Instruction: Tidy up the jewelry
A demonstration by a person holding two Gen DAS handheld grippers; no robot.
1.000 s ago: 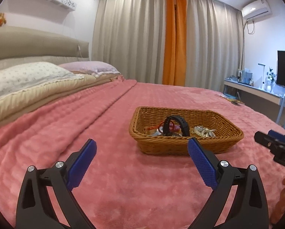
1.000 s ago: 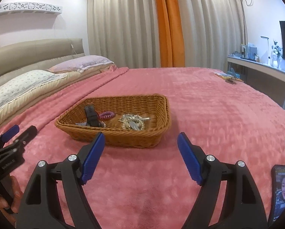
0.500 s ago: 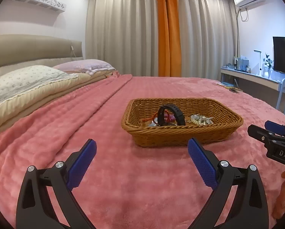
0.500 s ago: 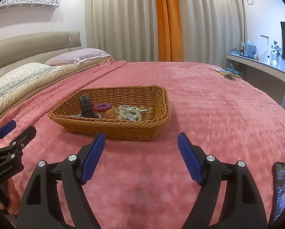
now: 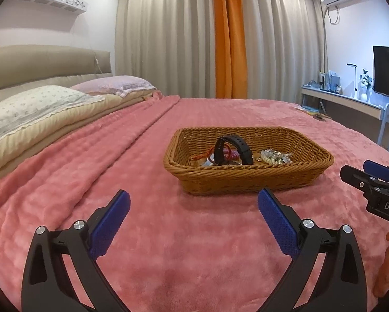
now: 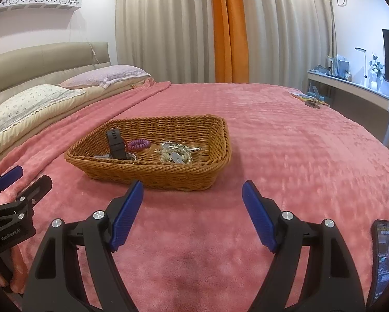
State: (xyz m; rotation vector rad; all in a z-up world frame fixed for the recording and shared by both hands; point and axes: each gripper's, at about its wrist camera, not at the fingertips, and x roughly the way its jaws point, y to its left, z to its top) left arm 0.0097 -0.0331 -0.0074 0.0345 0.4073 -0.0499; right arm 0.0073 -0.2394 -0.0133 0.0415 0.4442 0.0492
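The jewelry sits in a woven basket [image 6: 153, 174] on the pink blanket of the bed [image 6: 285, 140]: a black watch [image 6: 115, 144] standing on its strap, a pink coiled band [image 6: 139, 144] just beside it, and a tangle of pale beads [image 6: 175, 153] toward the right. All of it looks light; the watch strap is springy and offers the firmest hold, while the beads are loose, slippery and likely to snag. The left tool [image 5: 194, 208] and right tool [image 6: 193, 197] both hover short of the basket, jaws wide apart and empty
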